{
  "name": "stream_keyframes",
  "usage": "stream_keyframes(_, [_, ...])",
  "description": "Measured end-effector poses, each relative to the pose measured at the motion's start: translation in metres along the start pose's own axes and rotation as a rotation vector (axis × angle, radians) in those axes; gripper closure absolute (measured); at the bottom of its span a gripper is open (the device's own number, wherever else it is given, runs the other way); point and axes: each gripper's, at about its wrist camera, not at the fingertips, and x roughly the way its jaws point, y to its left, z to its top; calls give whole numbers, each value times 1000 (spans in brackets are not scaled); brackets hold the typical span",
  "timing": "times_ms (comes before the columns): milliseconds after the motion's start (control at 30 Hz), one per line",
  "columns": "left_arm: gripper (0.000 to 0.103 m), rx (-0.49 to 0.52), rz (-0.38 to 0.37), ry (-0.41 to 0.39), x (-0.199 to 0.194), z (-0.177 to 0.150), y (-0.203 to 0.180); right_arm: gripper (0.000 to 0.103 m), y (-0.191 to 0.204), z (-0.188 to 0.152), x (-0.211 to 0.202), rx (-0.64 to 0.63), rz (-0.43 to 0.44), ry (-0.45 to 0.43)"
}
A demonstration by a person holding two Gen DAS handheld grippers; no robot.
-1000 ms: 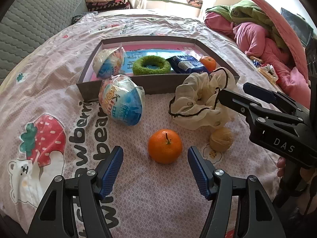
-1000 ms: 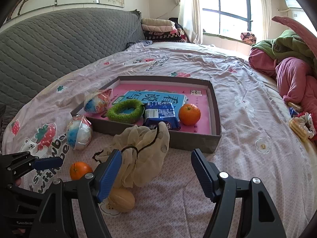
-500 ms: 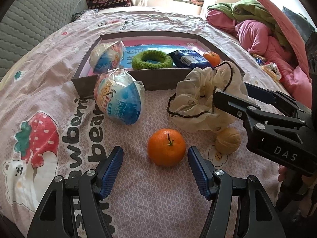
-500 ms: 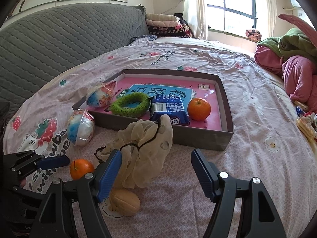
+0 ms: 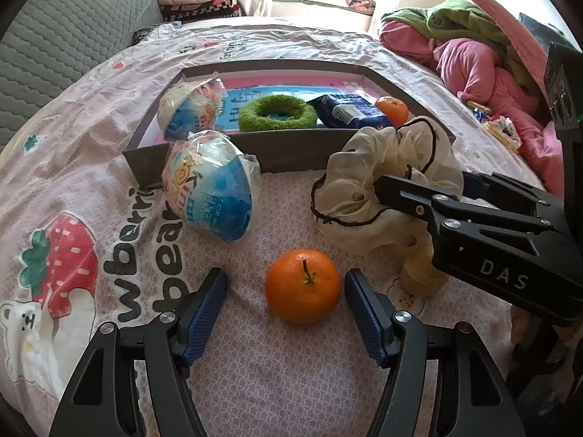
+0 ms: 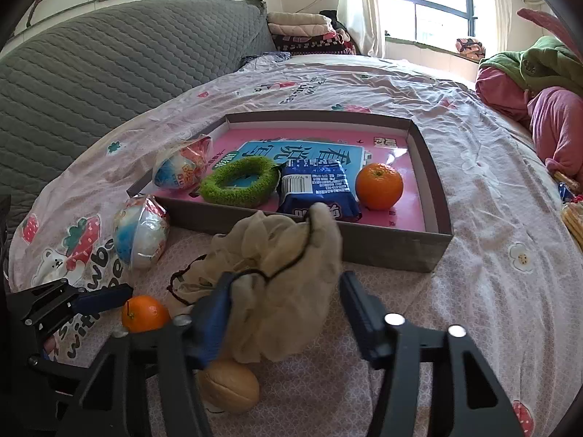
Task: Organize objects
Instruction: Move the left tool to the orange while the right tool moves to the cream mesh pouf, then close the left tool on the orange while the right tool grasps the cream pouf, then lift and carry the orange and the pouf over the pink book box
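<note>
A grey box (image 5: 291,151) with a pink floor lies on the bed; it also shows in the right wrist view (image 6: 390,253). It holds a wrapped toy ball (image 6: 180,171), a green ring (image 6: 238,182), a blue packet (image 6: 315,185) and an orange (image 6: 379,185). In front of it lie a second wrapped ball (image 5: 209,200), an orange (image 5: 302,286), a cream scrunchie (image 5: 368,189) and a walnut (image 6: 227,388). My left gripper (image 5: 286,309) is open with the near orange between its fingers. My right gripper (image 6: 284,311) is open around the scrunchie (image 6: 280,291).
The bed has a pink printed sheet (image 5: 91,255). A grey quilted headboard (image 6: 109,65) stands at the left. Pink and green bedding (image 5: 492,65) is piled at the right. Folded blankets (image 6: 306,32) lie under the window.
Both grippers have moved forward. The orange now sits between my left fingers. The scrunchie now sits between my right fingers, which have narrowed a little.
</note>
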Motion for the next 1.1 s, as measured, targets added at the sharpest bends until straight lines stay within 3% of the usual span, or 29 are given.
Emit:
stream_keyframes(100, [36, -10, -10, -7, 0, 1, 1, 62, 3, 0, 1, -11, 19, 3])
stream_keyframes(367, [64, 6, -24, -14, 0, 3, -5, 80, 7, 0, -2, -37, 19, -3])
stream_keyframes(667, [65, 5, -54, -30, -10, 3, -6, 85, 3, 3, -15, -30, 14, -54])
stream_keyframes(1100, [65, 35, -48, -136, -47, 20, -10, 85, -8, 12, -37, 7, 10, -145])
